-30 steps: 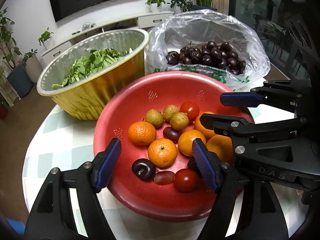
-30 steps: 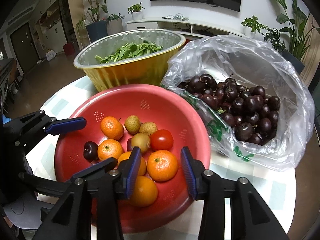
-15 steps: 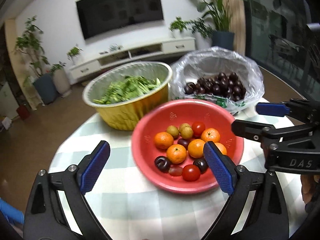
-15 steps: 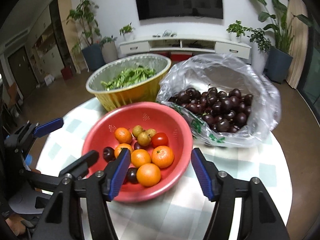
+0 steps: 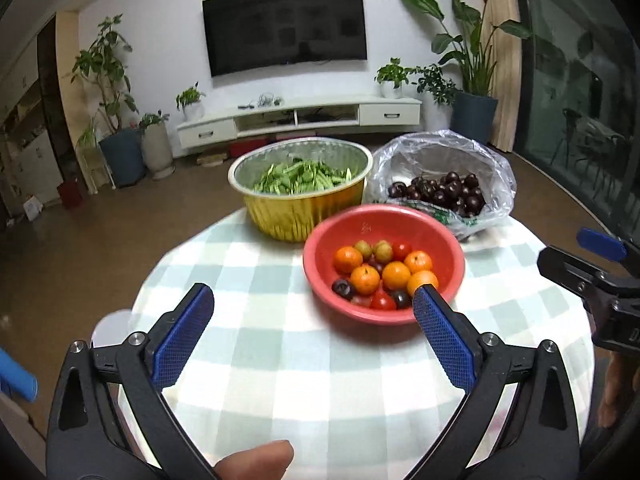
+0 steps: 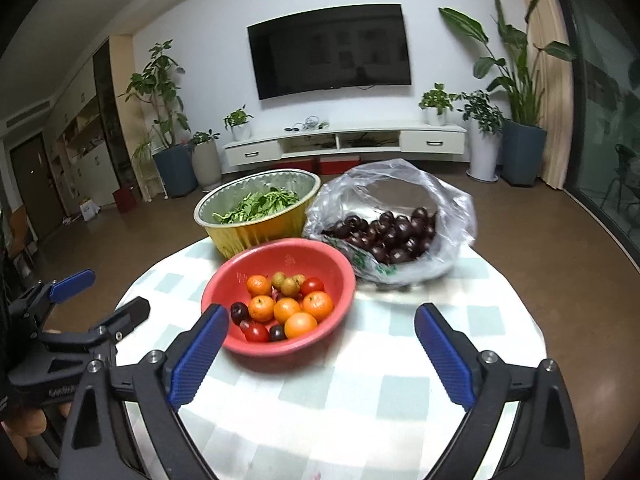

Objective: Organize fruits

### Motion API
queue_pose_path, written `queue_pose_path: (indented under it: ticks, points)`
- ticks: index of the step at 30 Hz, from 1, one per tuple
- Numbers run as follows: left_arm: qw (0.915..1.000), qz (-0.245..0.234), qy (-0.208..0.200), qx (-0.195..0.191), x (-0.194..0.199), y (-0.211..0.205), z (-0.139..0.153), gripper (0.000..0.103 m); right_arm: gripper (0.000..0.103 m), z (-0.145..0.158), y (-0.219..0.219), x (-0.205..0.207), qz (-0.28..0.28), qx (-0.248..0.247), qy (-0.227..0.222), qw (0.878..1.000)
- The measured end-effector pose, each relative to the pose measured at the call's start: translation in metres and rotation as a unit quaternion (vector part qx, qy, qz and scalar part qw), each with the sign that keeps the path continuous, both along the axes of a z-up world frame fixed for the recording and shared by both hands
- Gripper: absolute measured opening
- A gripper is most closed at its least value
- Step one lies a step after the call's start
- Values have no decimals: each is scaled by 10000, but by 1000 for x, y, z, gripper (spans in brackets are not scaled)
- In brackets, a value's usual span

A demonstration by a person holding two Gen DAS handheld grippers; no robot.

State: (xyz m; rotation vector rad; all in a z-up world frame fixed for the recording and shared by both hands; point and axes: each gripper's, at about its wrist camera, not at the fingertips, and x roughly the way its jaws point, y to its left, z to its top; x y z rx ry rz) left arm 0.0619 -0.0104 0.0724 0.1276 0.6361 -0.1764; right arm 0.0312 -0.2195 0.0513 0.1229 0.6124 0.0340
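A red bowl [image 5: 384, 220] [image 6: 280, 256] stands on the round table and holds mandarins [image 5: 365, 279], cherry tomatoes [image 5: 401, 249], small tan fruits [image 5: 382, 251] and dark plums [image 5: 343, 287]. Behind it to the right, a clear plastic bag [image 5: 496, 168] [image 6: 456, 208] holds several dark cherries. My left gripper [image 5: 310, 300] hangs above the cloth in front of the bowl, jaws opening, nothing between them. My right gripper [image 6: 320, 316] is also back from the bowl, jaws opening and empty. Each gripper shows at the edge of the other's view.
A gold foil bowl [image 5: 300, 208] [image 6: 256, 232] of green leaves stands behind the red bowl on the left. The green-and-white checked cloth [image 5: 280, 360] covers the table, whose round edge drops to a brown floor. A thumb [image 5: 256, 458] shows at the bottom.
Both grippers have pulled back and up from over the red bowl, and their jaws have widened. The bowl now looks smaller and farther away.
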Motion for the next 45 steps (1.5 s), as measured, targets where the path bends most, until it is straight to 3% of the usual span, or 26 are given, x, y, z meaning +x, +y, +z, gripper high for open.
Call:
queue_pose_path:
  ticks: [13, 45]
  points:
    - [9981, 283, 505, 208, -42, -7, -29, 102, 98, -22, 11, -46, -134, -2, 377, 9992]
    - [9956, 231, 851, 308, -33, -17, -62, 102, 98, -38, 21, -52, -98, -49, 650, 9978]
